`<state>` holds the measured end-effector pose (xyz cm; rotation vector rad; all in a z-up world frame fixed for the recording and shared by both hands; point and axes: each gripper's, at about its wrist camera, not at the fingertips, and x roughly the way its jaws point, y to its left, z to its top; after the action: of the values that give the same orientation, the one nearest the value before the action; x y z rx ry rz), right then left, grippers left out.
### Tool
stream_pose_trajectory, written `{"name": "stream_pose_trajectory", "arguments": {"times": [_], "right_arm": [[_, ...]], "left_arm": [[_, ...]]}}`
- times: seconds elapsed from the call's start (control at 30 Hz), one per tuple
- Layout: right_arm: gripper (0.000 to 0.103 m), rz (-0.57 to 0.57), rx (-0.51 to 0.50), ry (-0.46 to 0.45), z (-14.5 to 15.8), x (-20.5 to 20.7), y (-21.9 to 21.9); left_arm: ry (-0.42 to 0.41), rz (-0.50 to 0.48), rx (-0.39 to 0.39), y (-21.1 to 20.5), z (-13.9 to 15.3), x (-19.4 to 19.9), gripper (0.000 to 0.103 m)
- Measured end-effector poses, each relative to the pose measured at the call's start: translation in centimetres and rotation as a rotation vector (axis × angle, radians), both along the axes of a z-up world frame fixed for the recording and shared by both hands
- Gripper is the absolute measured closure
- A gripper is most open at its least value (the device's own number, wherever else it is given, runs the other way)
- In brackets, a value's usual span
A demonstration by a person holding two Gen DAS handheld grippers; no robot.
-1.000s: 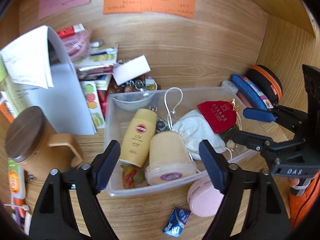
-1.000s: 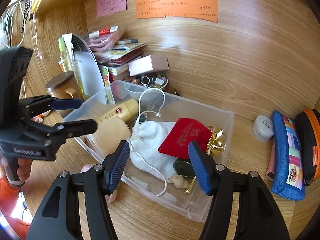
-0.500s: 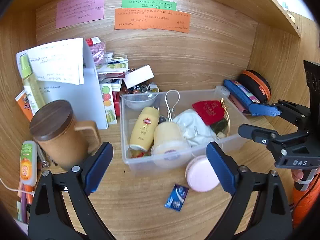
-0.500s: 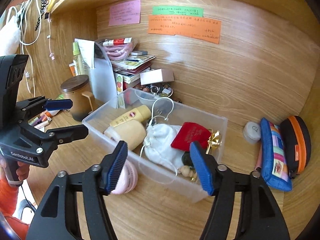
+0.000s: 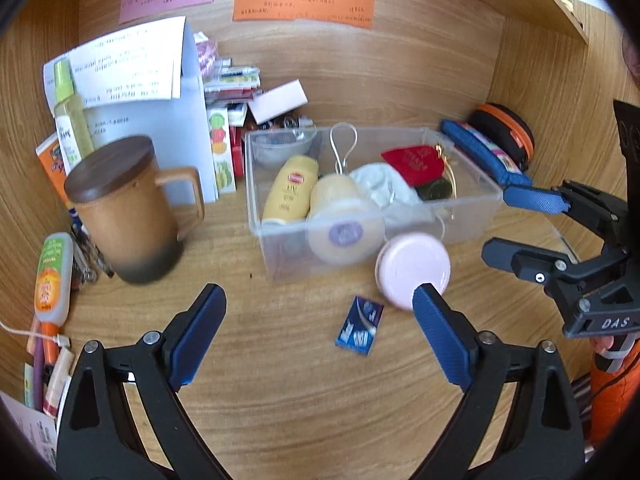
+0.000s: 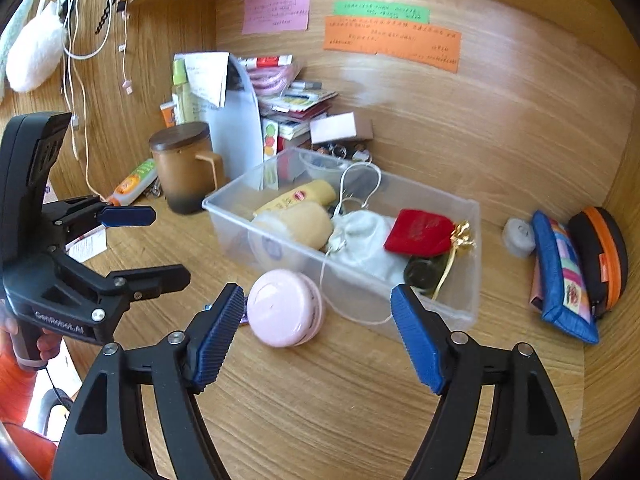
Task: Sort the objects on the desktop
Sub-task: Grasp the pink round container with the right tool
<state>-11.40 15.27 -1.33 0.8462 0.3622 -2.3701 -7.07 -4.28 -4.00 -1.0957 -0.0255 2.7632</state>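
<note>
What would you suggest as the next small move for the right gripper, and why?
Probably ease the right gripper forward and down around the pink round case. The case leans outside the clear plastic bin, just ahead of the opening, empty jaws, while the left gripper is also empty.

Warm daylight, glare on the back wall (fisheye-bent edges), slight motion blur, dark corners
</note>
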Motion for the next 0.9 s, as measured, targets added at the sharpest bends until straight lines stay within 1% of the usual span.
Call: {"name": "stream_pose_trajectory", "arguments": {"times": [0.2,0.43,0.67,0.7,0.77,0.83,0.9], "right_arm": [[0.03,0.02,0.019,-0.061,-2.1,-0.4,-1.1],[0.03,0.042,0.064,-0.142,-5.1,-2.1,-3.1],[0.03,0.042,0.09,-0.189,-6.7,-3.8,-4.5],[0.032,0.039,0.091,-0.193,-6.8,-4.0,-4.7],[0.033,0.041,0.083,-0.201,-7.1,-4.3,-4.8],[0.041,0.038,0.083,-0.201,-7.3,-4.4,-4.8],[0.041,0.039,0.08,-0.195,-7.4,-4.3,-4.6]], "left_arm": [[-0.051,-0.01,0.006,-0.3,-2.0,0.5,0.008],[-0.118,-0.026,0.009,-0.4,-4.4,0.3,0.008],[-0.136,-0.061,-0.006,0.3,-5.2,0.3,0.008],[-0.138,-0.066,-0.004,0.4,-5.3,0.2,0.008],[-0.141,-0.067,-0.007,0.6,-5.4,0.1,0.008],[-0.135,-0.062,-0.018,0.9,-5.3,-0.1,0.008],[-0.138,-0.066,-0.021,1.1,-5.3,-0.5,0.008]]}}
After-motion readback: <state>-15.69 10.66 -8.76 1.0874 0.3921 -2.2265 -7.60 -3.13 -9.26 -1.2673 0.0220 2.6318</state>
